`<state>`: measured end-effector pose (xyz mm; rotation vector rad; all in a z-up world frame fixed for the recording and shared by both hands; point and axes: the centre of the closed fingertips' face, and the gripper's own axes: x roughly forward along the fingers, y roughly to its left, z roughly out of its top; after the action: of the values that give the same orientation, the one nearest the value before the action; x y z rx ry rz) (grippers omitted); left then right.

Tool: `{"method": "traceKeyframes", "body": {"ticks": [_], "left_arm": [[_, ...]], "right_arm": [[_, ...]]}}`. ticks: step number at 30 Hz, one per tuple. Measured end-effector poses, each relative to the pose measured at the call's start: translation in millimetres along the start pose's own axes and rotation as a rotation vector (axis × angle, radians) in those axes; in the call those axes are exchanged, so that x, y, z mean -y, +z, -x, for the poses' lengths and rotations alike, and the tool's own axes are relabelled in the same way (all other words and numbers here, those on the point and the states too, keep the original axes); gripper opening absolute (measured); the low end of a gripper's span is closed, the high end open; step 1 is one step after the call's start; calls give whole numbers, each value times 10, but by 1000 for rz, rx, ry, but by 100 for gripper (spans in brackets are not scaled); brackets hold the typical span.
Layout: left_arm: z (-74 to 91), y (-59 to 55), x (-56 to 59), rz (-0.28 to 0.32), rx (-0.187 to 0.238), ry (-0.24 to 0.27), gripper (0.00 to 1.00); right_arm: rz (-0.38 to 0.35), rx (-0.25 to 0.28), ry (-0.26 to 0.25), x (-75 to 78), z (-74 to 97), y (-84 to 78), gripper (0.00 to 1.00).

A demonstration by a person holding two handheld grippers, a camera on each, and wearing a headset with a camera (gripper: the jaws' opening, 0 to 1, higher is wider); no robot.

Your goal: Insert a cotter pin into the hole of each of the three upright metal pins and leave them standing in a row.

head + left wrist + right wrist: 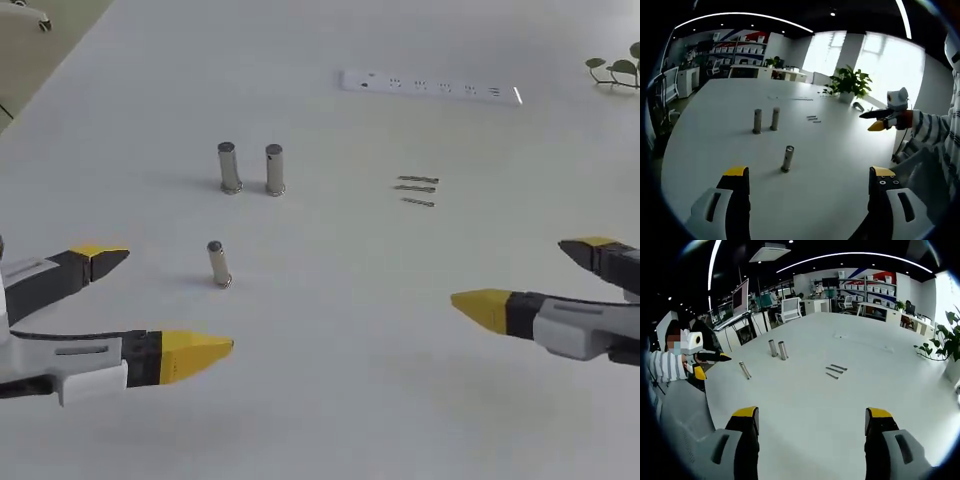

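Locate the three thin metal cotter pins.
Head view: the cotter pins lie right of the two paired upright metal pins, this side of the white power strip.

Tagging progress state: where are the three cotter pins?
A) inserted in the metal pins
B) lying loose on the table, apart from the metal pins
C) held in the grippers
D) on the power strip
B: the cotter pins lie side by side on the table, clear of the metal pins; the left gripper and the right gripper are open and empty.

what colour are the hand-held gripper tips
Yellow on left hand-held gripper and right hand-held gripper alike; best in head view.
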<state>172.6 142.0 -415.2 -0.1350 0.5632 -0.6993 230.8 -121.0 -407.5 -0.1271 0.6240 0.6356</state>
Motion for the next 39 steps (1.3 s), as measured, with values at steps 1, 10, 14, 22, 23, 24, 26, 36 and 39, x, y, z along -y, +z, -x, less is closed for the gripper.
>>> {"method": "traceKeyframes", "body": {"ticks": [1,10,14,22,23,24,26,36,39], "left_arm": [[1,-7,2,3,-3,0,99],[19,-78,31,-13,-30,4,99],[40,-54,42,-21,-24,11,99],[63,8,38,9,18,33,98],[63,10,39,10,20,34,98],[64,21,41,16,31,41,97],[64,32,43,27,44,51,97],[77,36,124,43,71,77,96],[92,21,116,44,65,88,96]], "right_arm": [[7,4,6,5,-36,40,85],[124,-45,94,14,-315,270,82],[185,-62,134,17,-419,386,81],[288,-100,170,79,-601,541,73],[301,-105,175,84,-619,551,72],[318,-117,184,88,-645,557,71],[343,-134,195,94,-690,560,70],[502,-247,284,160,-887,464,55],[537,-281,317,137,-904,414,50]]}}
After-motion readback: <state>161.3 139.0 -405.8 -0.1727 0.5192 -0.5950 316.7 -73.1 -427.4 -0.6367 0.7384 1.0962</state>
